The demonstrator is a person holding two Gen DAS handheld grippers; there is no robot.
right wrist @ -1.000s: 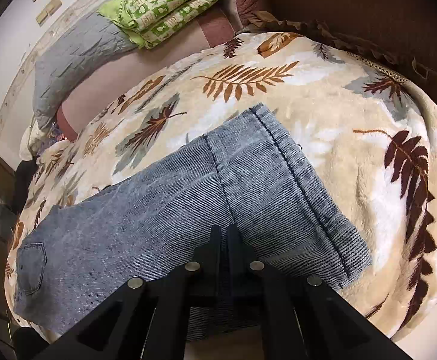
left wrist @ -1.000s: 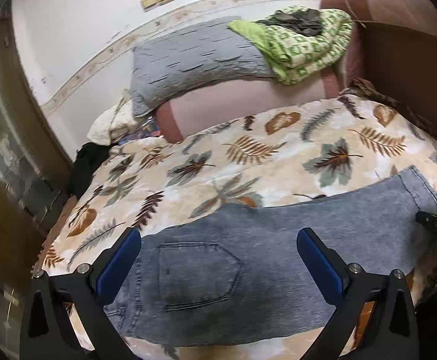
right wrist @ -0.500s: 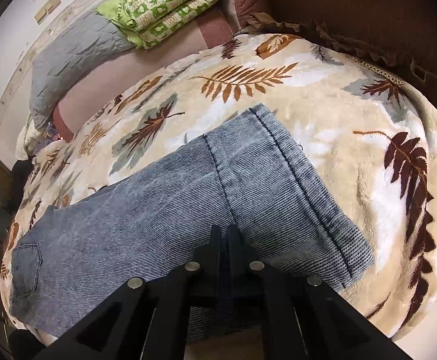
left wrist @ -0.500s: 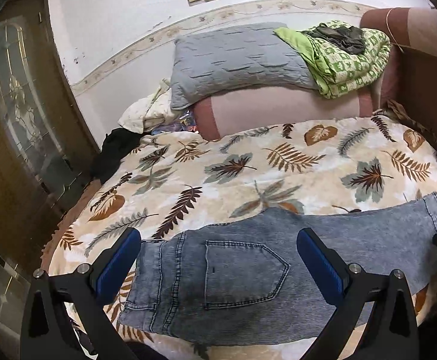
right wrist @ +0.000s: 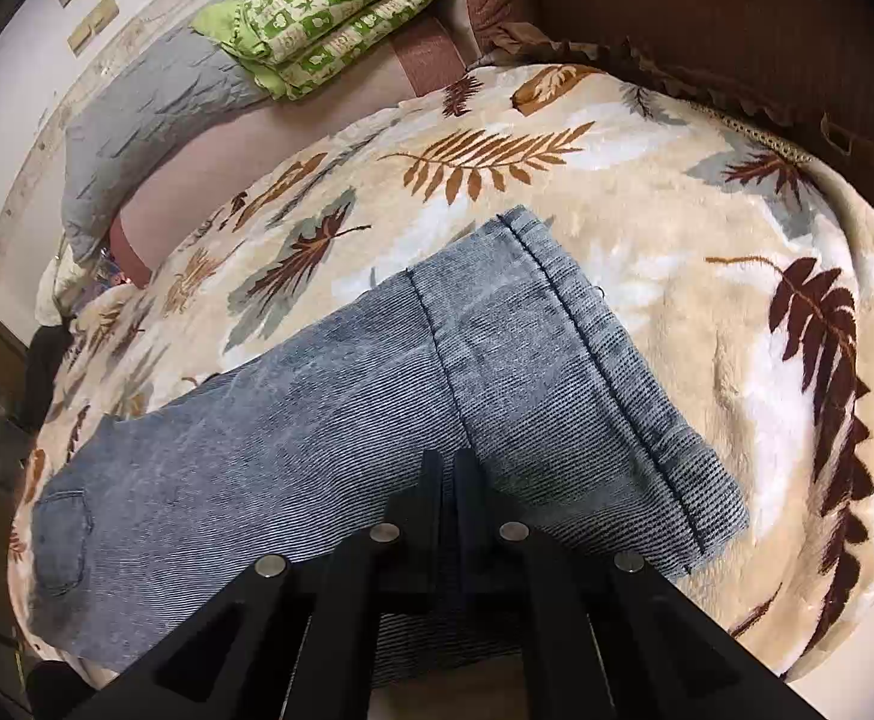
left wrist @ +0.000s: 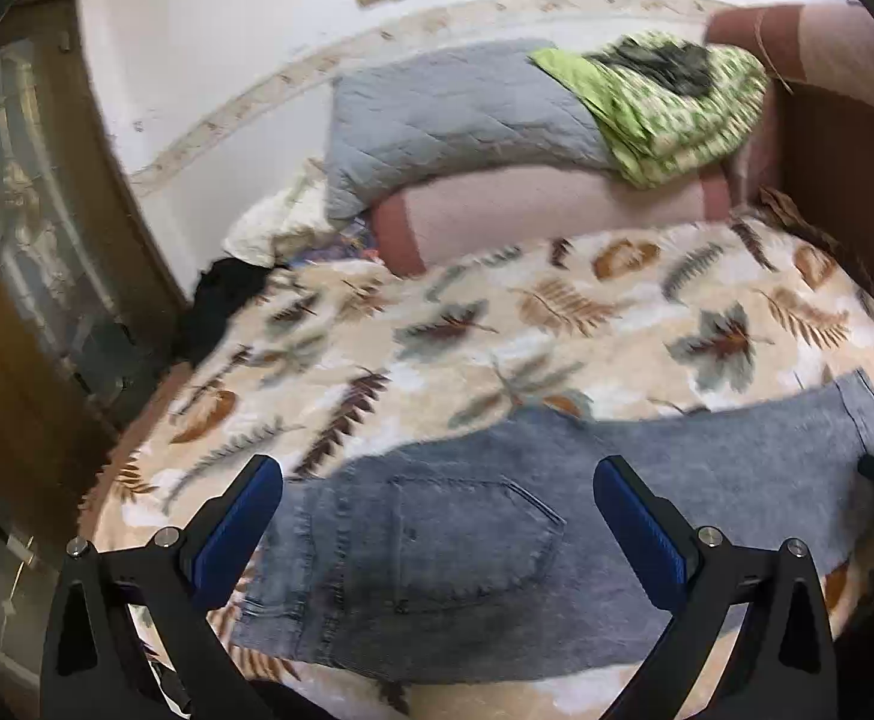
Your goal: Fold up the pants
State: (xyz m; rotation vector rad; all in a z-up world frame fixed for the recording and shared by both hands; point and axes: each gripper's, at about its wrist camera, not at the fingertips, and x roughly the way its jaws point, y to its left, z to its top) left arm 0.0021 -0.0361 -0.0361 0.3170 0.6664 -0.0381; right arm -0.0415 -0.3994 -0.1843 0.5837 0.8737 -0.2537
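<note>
The pants (left wrist: pixel 497 516) are lying flat across the near edge of the bed (left wrist: pixel 497 324), grey-blue washed denim, back pocket facing up at the waist end, hemmed cuff at the other. The left claw (left wrist: pixel 437 516) is hanging above the waist end with its blue pads (left wrist: pixel 638 525) spread wide, touching nothing. The right claw (right wrist: pixel 450 474) is angling steeply down near the cuff, its black fingers pressed together and pinching a ridge of the pants' leg (right wrist: pixel 497 360) along the near edge
</note>
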